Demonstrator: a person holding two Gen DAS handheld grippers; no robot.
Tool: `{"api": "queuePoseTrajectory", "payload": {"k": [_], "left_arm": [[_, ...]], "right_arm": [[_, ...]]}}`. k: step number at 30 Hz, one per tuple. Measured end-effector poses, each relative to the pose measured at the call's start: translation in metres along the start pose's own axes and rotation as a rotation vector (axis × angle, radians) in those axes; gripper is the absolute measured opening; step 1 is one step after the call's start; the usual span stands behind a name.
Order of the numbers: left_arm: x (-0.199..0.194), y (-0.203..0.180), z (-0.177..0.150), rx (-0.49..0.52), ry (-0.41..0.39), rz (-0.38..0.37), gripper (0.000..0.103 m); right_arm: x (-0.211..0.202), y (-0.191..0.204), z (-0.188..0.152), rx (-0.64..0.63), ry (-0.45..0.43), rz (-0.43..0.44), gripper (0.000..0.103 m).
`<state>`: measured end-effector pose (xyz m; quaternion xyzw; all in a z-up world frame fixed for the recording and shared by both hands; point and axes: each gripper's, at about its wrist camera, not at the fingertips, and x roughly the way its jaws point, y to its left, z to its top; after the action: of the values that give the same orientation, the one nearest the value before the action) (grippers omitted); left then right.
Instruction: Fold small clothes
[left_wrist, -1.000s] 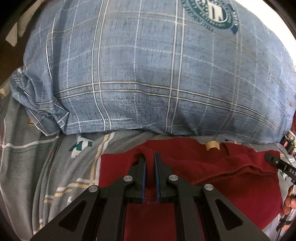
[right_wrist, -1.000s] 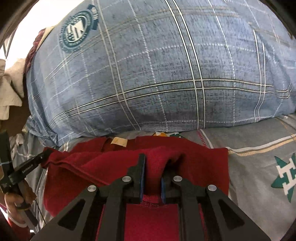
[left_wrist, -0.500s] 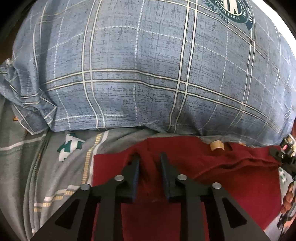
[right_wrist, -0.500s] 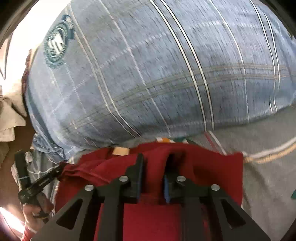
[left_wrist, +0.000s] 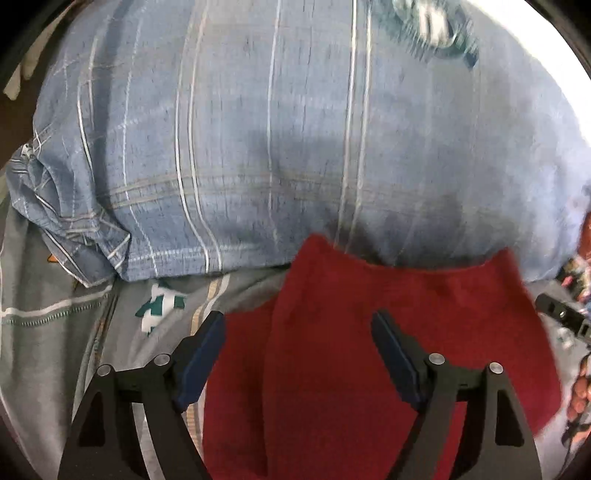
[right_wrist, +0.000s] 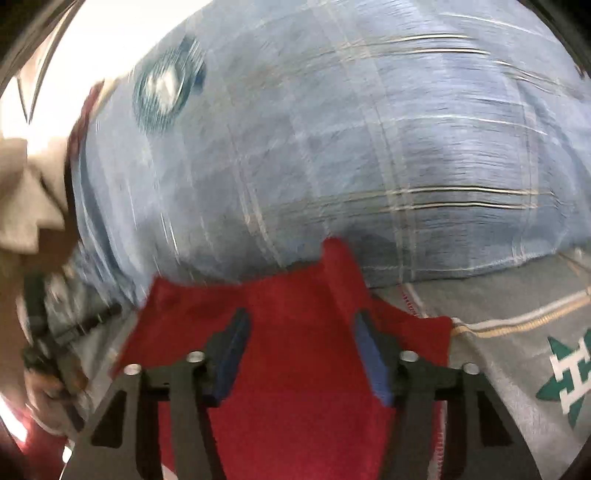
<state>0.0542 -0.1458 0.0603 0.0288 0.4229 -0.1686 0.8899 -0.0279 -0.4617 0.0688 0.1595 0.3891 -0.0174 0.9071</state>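
A dark red garment (left_wrist: 369, 325) lies on the grey bedsheet (left_wrist: 55, 332), its far edge against the blue plaid pillow (left_wrist: 277, 147). My left gripper (left_wrist: 299, 332) hovers over its left part; the jaws are opening wide and the pads are off the cloth. In the right wrist view the red garment (right_wrist: 303, 369) fills the lower middle, with a raised ridge of cloth close to the right pad. My right gripper (right_wrist: 301, 332) is over it, jaws opening, and the cloth lies loose between them. Each gripper shows at the edge of the other's view, blurred.
The big plaid pillow (right_wrist: 369, 147) blocks the far side just beyond the garment. The grey sheet with green-and-white emblems (right_wrist: 565, 373) spreads out to both sides. Pale crumpled cloth (right_wrist: 26, 206) lies at the far left of the right wrist view.
Both grippers were shut on pinches of the red garment a second ago. Both have since opened, the left wider, and the cloth has dropped free.
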Motion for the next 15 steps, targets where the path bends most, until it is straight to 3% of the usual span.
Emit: {"api": "queuePoseTrajectory", "payload": {"k": [5,9,15], "left_arm": [[0.053,0.010,0.000,-0.052,0.095,0.090,0.079],[0.073,0.024,-0.003,-0.130,0.095,0.063,0.084],[0.062,0.020,-0.007,-0.111,0.084,0.078,0.081]], "right_arm": [[0.051,-0.010,0.013,0.053,0.049,-0.092,0.052],[0.091,-0.049,0.013,0.163,0.139,-0.166,0.053],[0.077,-0.047,0.010,0.152,0.112,-0.170,0.052]]}}
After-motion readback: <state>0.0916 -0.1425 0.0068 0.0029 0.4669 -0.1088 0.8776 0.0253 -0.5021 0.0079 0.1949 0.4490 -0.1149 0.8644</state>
